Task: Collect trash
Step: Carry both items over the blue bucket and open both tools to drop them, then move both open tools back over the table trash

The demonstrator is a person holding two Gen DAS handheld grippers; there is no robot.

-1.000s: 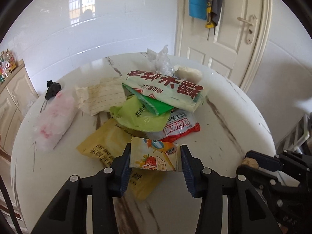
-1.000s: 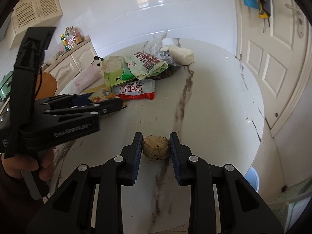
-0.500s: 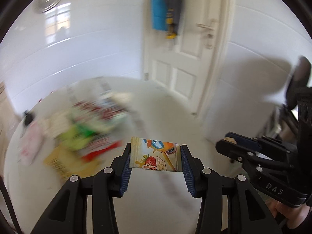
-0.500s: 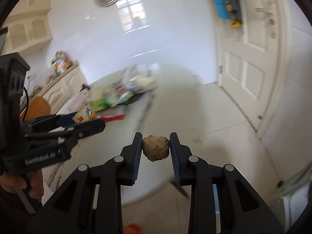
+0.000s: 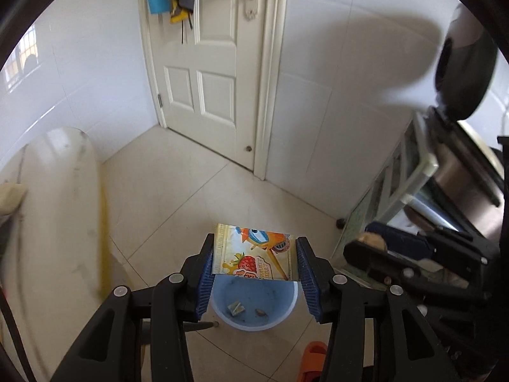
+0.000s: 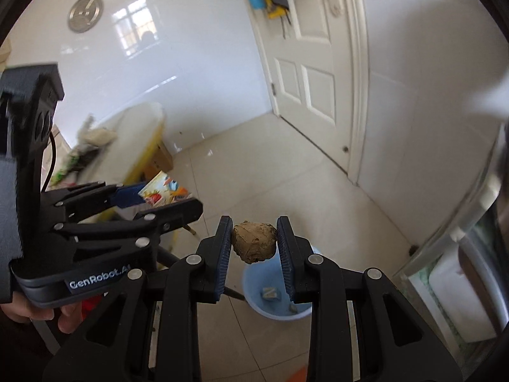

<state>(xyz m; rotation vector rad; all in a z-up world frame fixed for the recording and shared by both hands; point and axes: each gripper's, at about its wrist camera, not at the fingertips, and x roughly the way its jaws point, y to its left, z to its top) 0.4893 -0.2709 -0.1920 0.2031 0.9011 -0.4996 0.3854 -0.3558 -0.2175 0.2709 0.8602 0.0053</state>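
Two scraps lie in the blue bucket; opening left gripper holds wrapper, right gripper pinches lump.

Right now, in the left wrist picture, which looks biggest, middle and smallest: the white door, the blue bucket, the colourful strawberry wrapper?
1. White panelled door.
2. Round blue plastic bucket and colourful strawberry snack wrapper: they look alike. The wrapper is nearer and hides part of the bucket, so no ranking.

Both tongs over the bucket on the floor.
Wrapper sits between the left tongs, whose jaws are opening, right above the bucket; two scraps lie in the bucket. Crumpled ball between the right tongs, also above it. Tabletop left, door behind, sandal before the bucket.
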